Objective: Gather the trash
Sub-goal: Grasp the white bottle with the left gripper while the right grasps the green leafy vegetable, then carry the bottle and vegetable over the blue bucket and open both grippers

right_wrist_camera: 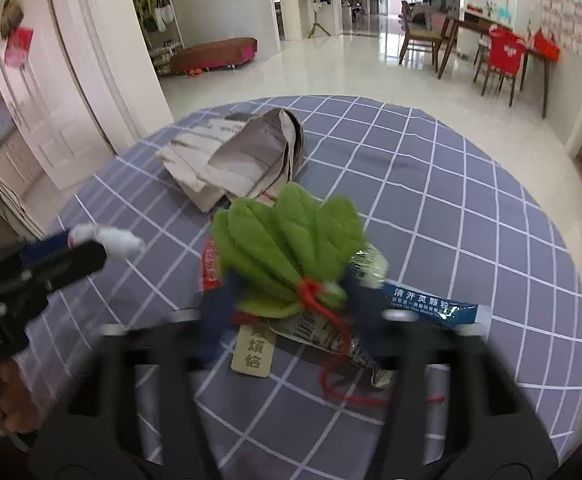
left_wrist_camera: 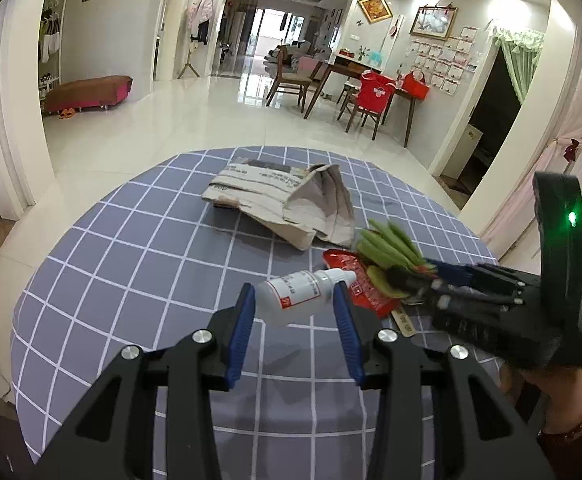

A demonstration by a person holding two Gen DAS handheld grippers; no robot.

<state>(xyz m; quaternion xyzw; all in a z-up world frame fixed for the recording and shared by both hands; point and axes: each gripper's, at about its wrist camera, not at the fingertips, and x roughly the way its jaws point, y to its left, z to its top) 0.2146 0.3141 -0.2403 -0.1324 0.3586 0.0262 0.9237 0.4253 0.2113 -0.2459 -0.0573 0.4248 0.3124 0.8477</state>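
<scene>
My left gripper (left_wrist_camera: 295, 296) is shut on a small white bottle (left_wrist_camera: 303, 294) with a red-marked label, held crosswise between the blue pads just above the checked cloth. The same left gripper (right_wrist_camera: 91, 246) and bottle (right_wrist_camera: 117, 242) appear blurred in the right wrist view. My right gripper (right_wrist_camera: 287, 304) is shut on the tied base of a green felt leaf bundle (right_wrist_camera: 291, 232) with red string and a paper tag (right_wrist_camera: 253, 352). In the left wrist view that right gripper (left_wrist_camera: 425, 276) sits at the bundle (left_wrist_camera: 387, 246). Under it lie a red wrapper (left_wrist_camera: 355, 284), a printed foil packet (right_wrist_camera: 331, 338) and a blue sachet (right_wrist_camera: 431, 306).
A folded newspaper (left_wrist_camera: 283, 200) lies toward the far side of the round table with grey-blue checked cloth (left_wrist_camera: 131, 280). A hand with a bead bracelet (left_wrist_camera: 551, 396) holds the right tool. Beyond the table are glossy floor, a dining table with chairs (left_wrist_camera: 355, 80) and a bench (left_wrist_camera: 91, 90).
</scene>
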